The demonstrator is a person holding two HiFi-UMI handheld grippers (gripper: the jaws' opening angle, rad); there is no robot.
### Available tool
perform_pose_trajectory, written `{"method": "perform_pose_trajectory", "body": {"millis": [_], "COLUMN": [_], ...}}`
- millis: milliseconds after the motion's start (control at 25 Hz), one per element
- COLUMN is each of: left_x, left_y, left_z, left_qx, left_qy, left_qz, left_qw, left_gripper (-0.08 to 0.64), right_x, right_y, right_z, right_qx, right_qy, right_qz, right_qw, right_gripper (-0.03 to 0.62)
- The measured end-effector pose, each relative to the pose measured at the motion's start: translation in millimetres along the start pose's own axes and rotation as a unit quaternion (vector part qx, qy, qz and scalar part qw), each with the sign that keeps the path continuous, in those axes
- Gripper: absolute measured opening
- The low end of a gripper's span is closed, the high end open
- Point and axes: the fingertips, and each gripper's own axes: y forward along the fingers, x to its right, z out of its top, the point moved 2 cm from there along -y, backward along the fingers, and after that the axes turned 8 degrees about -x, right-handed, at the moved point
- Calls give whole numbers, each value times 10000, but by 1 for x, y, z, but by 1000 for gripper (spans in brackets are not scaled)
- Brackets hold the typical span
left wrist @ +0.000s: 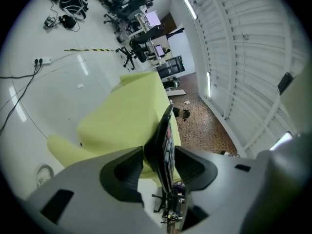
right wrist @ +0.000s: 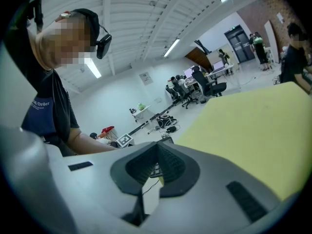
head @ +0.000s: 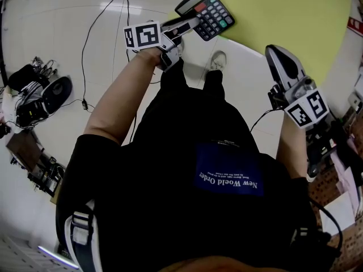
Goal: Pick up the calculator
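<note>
Calculator [head: 207, 10] lies keys-up at the near edge of a yellow-green table [head: 283, 16], one corner jutting past the rim over the white floor [head: 68, 33]. The left gripper [head: 190, 24], turned on its side, straddles that corner. Its own view shows the jaws set wide, with the calculator edge-on between the ribbed pads and apparently not pinched by either. The right gripper [head: 278, 58] hangs just beside the table's edge, well apart from the calculator, its jaws pressed together on nothing.

The pick-up looks to be at the grasp itself: the tool is in place around the calculator, but the squeeze is not yet made. The next move calls for closing the left jaws squarely on the thin body and then lifting it level. With so little of it between the pads, a skewed squeeze could tip it off the table's rim.
</note>
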Motion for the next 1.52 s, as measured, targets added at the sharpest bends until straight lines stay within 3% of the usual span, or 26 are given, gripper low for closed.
{"method": "perform_pose_trajectory", "body": {"millis": [80, 480, 600, 720, 800, 1040, 1240, 1400, 1520], "left_x": [-2, 13, 35, 57, 79, 176, 254, 323, 363], "left_y": [-1, -32, -31, -37, -45, -62, -75, -69, -60], "left_z": [0, -4, 0, 3, 9, 36, 56, 65, 59], "left_qx": [-12, 183, 224, 357, 468, 561, 625, 639, 613], "left_qy": [38, -115, -49, -438, -446, 3, 420, 975, 1153], "left_qz": [111, -98, -432, -849, -1128, -1568, -1662, -1760, -1873], "left_qw": [9999, 9997, 9988, 9948, 9915, 9860, 9832, 9775, 9736], "left_gripper": [164, 130, 129, 129, 129, 129, 129, 129, 129], "right_x": [-1, -1, 0, -8, -18, -40, -61, -65, -68], "right_y": [1, -7, -10, -10, -13, -48, -93, -143, -179], "right_z": [-2, -2, 1, 6, 11, 48, 86, 116, 129], "right_qx": [-64, -16, -1, 64, 146, 601, 1165, 1616, 1827], "right_qy": [-25, -2, -7, -30, -63, -254, -507, -772, -898], "right_qz": [-13, -48, -30, -8, -22, -230, -494, -813, -1039], "right_qw": [10000, 10000, 10000, 10000, 9999, 9976, 9907, 9805, 9735], "right_gripper": [-15, -15, -15, -15, -15, -15, -15, -15, -15]}}
